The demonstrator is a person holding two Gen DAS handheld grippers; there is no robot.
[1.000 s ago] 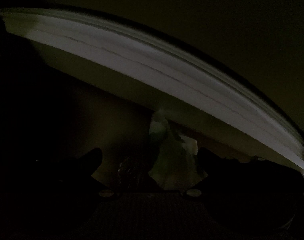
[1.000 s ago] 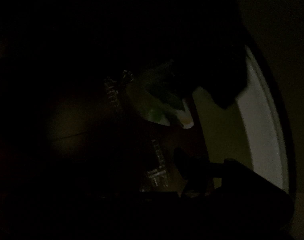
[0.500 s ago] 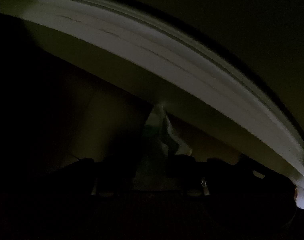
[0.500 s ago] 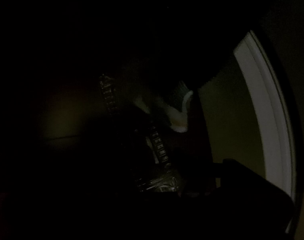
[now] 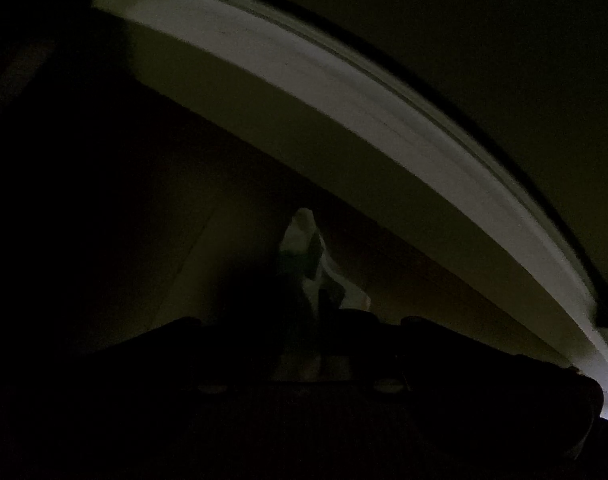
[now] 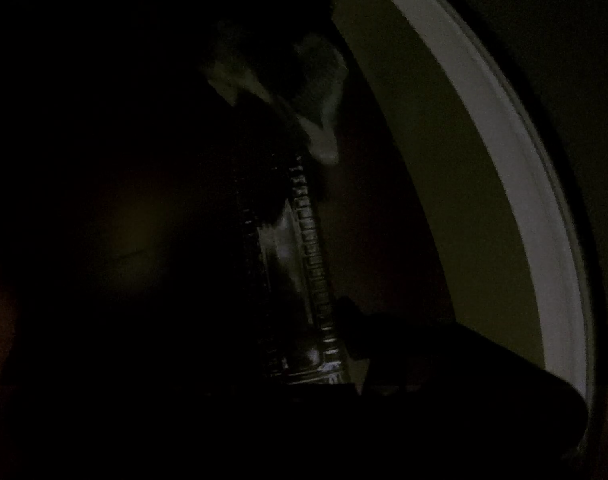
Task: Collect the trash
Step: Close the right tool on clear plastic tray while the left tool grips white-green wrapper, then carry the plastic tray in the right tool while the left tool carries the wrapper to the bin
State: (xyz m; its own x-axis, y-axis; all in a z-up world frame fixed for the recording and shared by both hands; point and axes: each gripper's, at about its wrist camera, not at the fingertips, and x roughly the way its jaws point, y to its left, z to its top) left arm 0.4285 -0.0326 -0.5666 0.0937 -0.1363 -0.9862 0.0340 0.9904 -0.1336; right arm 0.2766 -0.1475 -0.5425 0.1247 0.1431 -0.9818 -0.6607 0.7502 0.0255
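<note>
- Working in near dark, we see the left gripper (image 5: pixel 315 320) pressed together on a crumpled white wrapper (image 5: pixel 304 240); its jaws have just been closing, and the pinch at one end makes it stand ahead of the fingers.
- Right gripper (image 6: pixel 304 344) has been narrowing around a ribbed clear plastic tray (image 6: pixel 304 264); we cannot tell if its pads press yet.
- Both stand near a pale curved rim (image 5: pixel 343 92), likely the bin.

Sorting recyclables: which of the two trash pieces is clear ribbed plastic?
The clear ribbed plastic container between the right gripper's jaws; the left gripper pinches a crumpled white-and-green wrapper.
</note>
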